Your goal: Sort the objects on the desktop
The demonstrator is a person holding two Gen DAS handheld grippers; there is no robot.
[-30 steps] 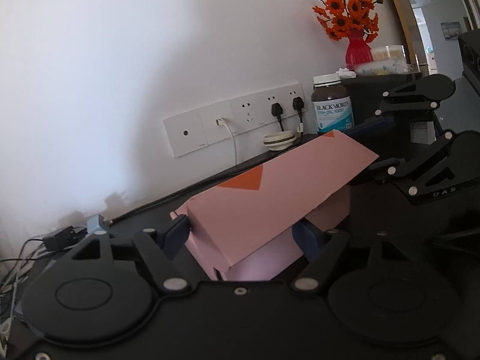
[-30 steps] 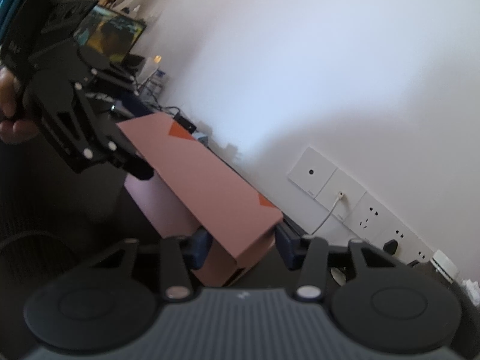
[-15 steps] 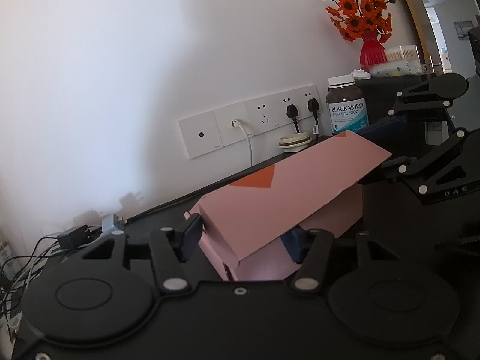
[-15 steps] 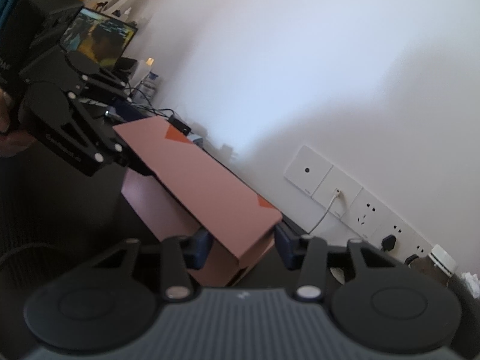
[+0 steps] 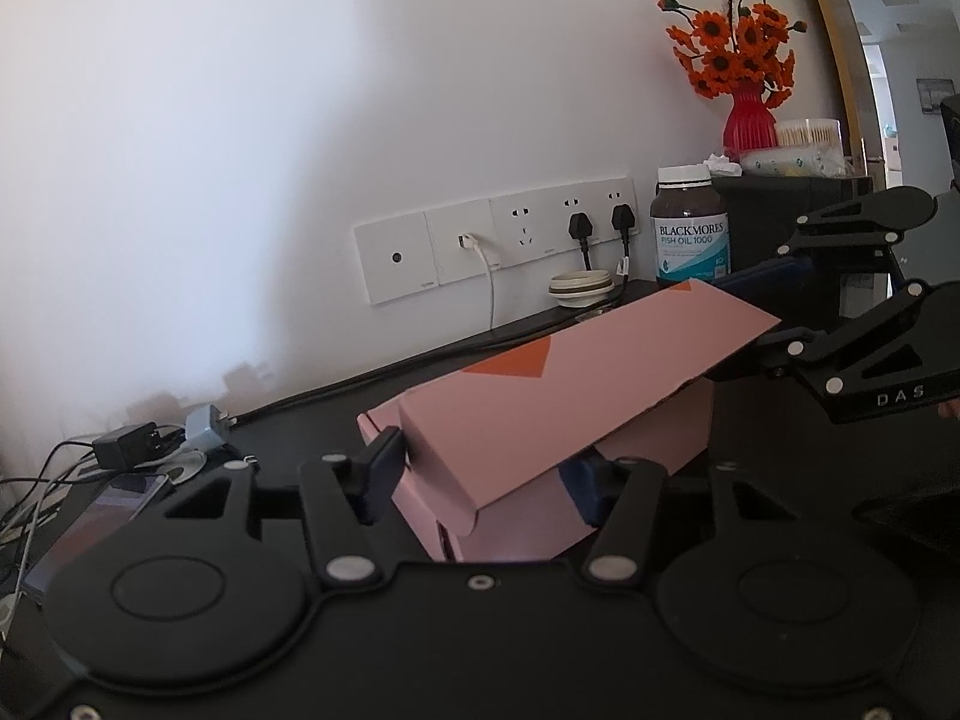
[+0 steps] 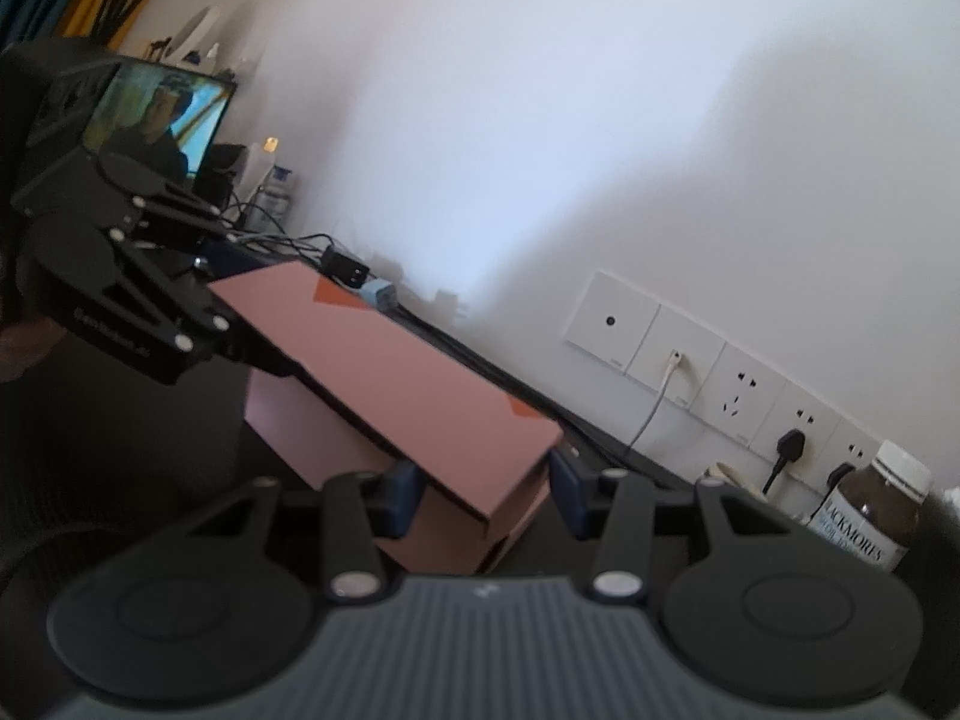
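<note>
Pink box on dark desk, left claw and right claw each seemingly clamped on one end

Home desk: flower vase, fish-oil bottle, wall sockets, chargers.

Fish-oil bottle blurred, partly hidden

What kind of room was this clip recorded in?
Most likely a home desk or living-room sideboard rather than a lab: a dark desktop against a white wall, with a fish oil bottle, a red vase of orange flowers, chargers and a lit screen.
</note>
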